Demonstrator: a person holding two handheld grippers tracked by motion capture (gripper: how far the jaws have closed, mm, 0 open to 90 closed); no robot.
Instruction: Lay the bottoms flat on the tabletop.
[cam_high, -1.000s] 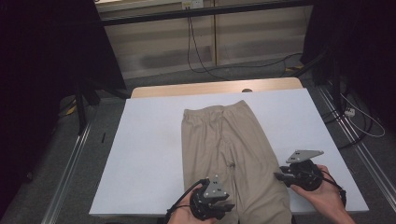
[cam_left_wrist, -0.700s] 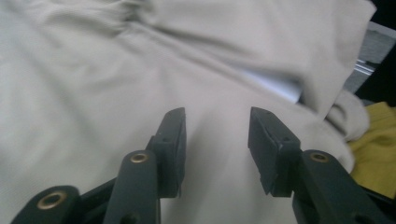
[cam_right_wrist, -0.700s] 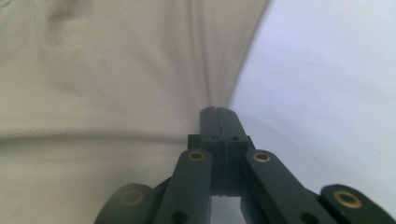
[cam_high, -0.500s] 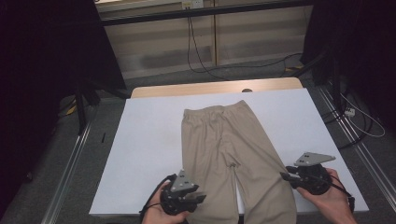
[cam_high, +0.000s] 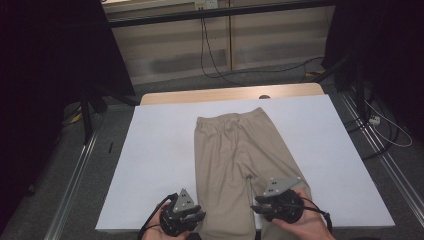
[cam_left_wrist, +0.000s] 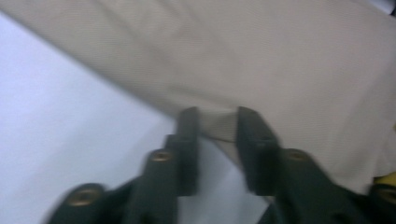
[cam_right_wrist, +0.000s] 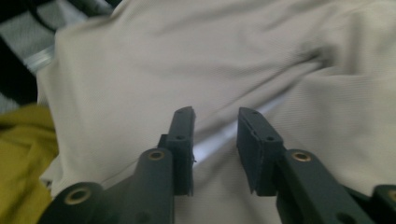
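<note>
Khaki trousers (cam_high: 235, 150) lie flat on the white table (cam_high: 160, 150), waistband at the far end, legs toward me. My left gripper (cam_high: 196, 218) sits at the outer edge of the left leg near the hem. In the left gripper view its jaws (cam_left_wrist: 217, 121) stand open with the edge of the trousers (cam_left_wrist: 280, 56) between them. My right gripper (cam_high: 261, 204) rests over the inner side of the right leg. In the right gripper view it (cam_right_wrist: 215, 119) is open above the narrow white gap (cam_right_wrist: 233, 131) between the legs of the trousers (cam_right_wrist: 233, 56).
A wooden strip (cam_high: 230, 94) shows at the table's far edge. Metal rails (cam_high: 75, 170) run along both sides on the floor, with cables (cam_high: 380, 125) at the right. Something yellow (cam_right_wrist: 18, 154) lies past the hem at the near edge.
My left gripper moved left from over the left leg to its outer edge. My right gripper came in leftward and nearer, from the right leg's outer side to its inner side.
</note>
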